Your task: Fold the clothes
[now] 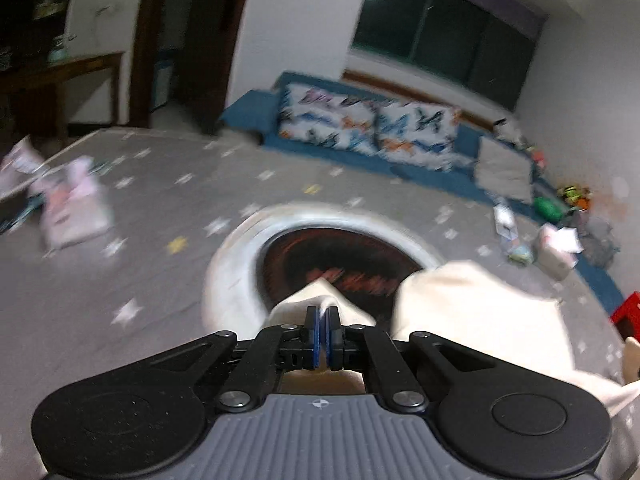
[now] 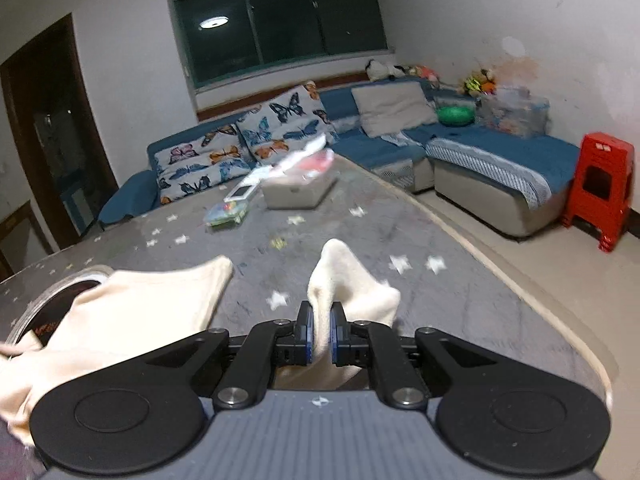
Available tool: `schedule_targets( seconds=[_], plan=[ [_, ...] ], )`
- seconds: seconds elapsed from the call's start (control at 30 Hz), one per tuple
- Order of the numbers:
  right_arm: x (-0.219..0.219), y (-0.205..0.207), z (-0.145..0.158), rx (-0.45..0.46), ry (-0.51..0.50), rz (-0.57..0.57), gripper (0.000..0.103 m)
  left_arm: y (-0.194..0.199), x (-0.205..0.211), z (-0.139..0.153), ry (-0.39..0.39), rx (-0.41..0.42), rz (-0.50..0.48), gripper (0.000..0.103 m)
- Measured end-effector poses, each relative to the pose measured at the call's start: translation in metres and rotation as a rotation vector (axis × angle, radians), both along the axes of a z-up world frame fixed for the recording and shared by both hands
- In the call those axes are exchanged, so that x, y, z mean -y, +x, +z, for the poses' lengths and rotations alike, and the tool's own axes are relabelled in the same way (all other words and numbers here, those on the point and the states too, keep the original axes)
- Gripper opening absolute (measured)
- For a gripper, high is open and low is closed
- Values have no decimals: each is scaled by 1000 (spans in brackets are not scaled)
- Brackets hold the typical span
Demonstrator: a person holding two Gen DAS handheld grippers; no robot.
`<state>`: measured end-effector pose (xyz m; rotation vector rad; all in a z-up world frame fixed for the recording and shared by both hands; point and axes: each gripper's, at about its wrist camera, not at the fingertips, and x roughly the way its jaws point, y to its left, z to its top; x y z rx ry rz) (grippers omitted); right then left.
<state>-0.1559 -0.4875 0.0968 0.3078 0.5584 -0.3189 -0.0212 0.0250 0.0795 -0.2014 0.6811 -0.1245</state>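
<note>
no legible text, labels or numbers anywhere

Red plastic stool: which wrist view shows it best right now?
The right wrist view: the red stool stands whole and sharp on the floor beside the sofa. The left wrist view catches only a blurred red corner at its right edge.

My left gripper (image 1: 322,326): black linkage arms, silver screws, round black pivot discs, ribbed grey housing with a small white crosshair mark, blue-padded fingers (image 1: 317,336). My right gripper (image 2: 321,330): identical build, same blue pads.
</note>
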Motion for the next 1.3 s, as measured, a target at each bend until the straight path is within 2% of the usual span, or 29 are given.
schedule_targets(
  seconds=[0.13,0.17,0.2,0.3,0.33,0.4,0.47,0.57,0.67,0.87,0.93,1.0,1.23,1.3],
  plan=[
    [5,-5,-15,-55,15,-24,10,-9,-20,-16,49,-65,69,3],
    [5,-6,-16,-66,7,-26,10,-14,-24,-17,51,-66,78,3],
    [5,-8,-17,-78,0,-22,16,-17,-27,-16,60,-62,83,3],
    [6,-13,-15,-92,-24,-24,19,-23,-24,-9,86,-50,52,3],
    [6,-15,-13,-95,-31,-31,20,-25,-19,-7,84,-40,24,3],
    [9,-16,-12,-96,-36,-54,32,-27,-1,-7,79,-35,-48,5],
    [8,-17,-12,-92,-44,-61,33,-29,23,-9,77,-30,-141,5],
    [6,-17,-11,-90,-71,-68,42,-27,62,-15,73,-36,-267,6],
    [1,-17,-7,-88,-104,-53,44,-28,95,-20,73,-27,-372,6],
    [-16,-14,5,-77,-103,90,53,-39,132,-36,109,-50,-535,6],
    [-22,-13,9,-73,-103,138,53,-47,132,-36,111,-49,-576,16],
    [-28,-12,13,-70,-102,186,53,-55,129,-35,118,-40,-600,34],
    [-89,-1,16,-105,-70,537,53,-67,128,-44,181,-65,-607,34],
    [-115,1,13,-123,-76,643,52,-68,130,-47,193,-70,-607,27]
  ],
)
